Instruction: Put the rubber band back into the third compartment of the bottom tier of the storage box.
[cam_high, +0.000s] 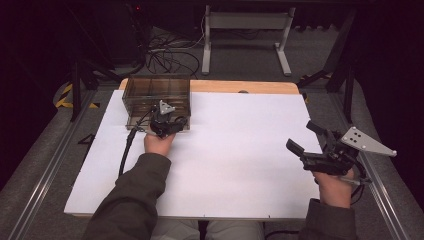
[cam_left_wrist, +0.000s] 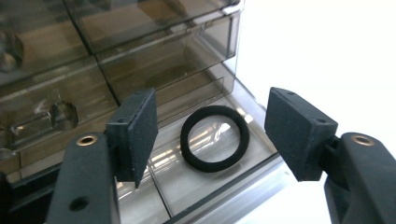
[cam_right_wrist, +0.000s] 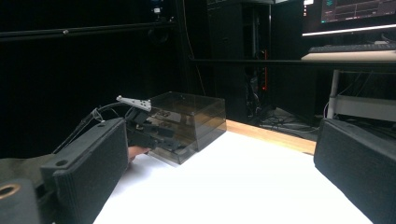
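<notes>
Left gripper view places your left gripper (cam_left_wrist: 210, 135) directly before the smoky clear drawer unit (cam_left_wrist: 140, 56), its jaws spread wide and holding nothing. Between them, further on, a black elastic ring (cam_left_wrist: 215, 138) lies flat on the floor of the pulled-out bottom drawer (cam_left_wrist: 187, 182), near that drawer's right front corner and apart from both jaws. In the high view the drawer unit (cam_high: 156, 95) stands at the far left corner of the table (cam_high: 240, 145), with your left gripper (cam_high: 165, 122) against its near face. Your right gripper (cam_high: 305, 137) hovers over the near right edge of the table, well apart from the work, its jaws wide open and empty; the right gripper view confirms nothing sits between them. Judgement on handling: the ring appears to be a soft hair tie, very light, limp and easily deformed, not fragile, and unlikely to slip against the textured pads. You would do best to pinch one side of the band across its thickness rather than spanning the whole loop. Expect it to sag when lifted. The drawer is likely light, hard plastic and may shift if you press down on it.
</notes>
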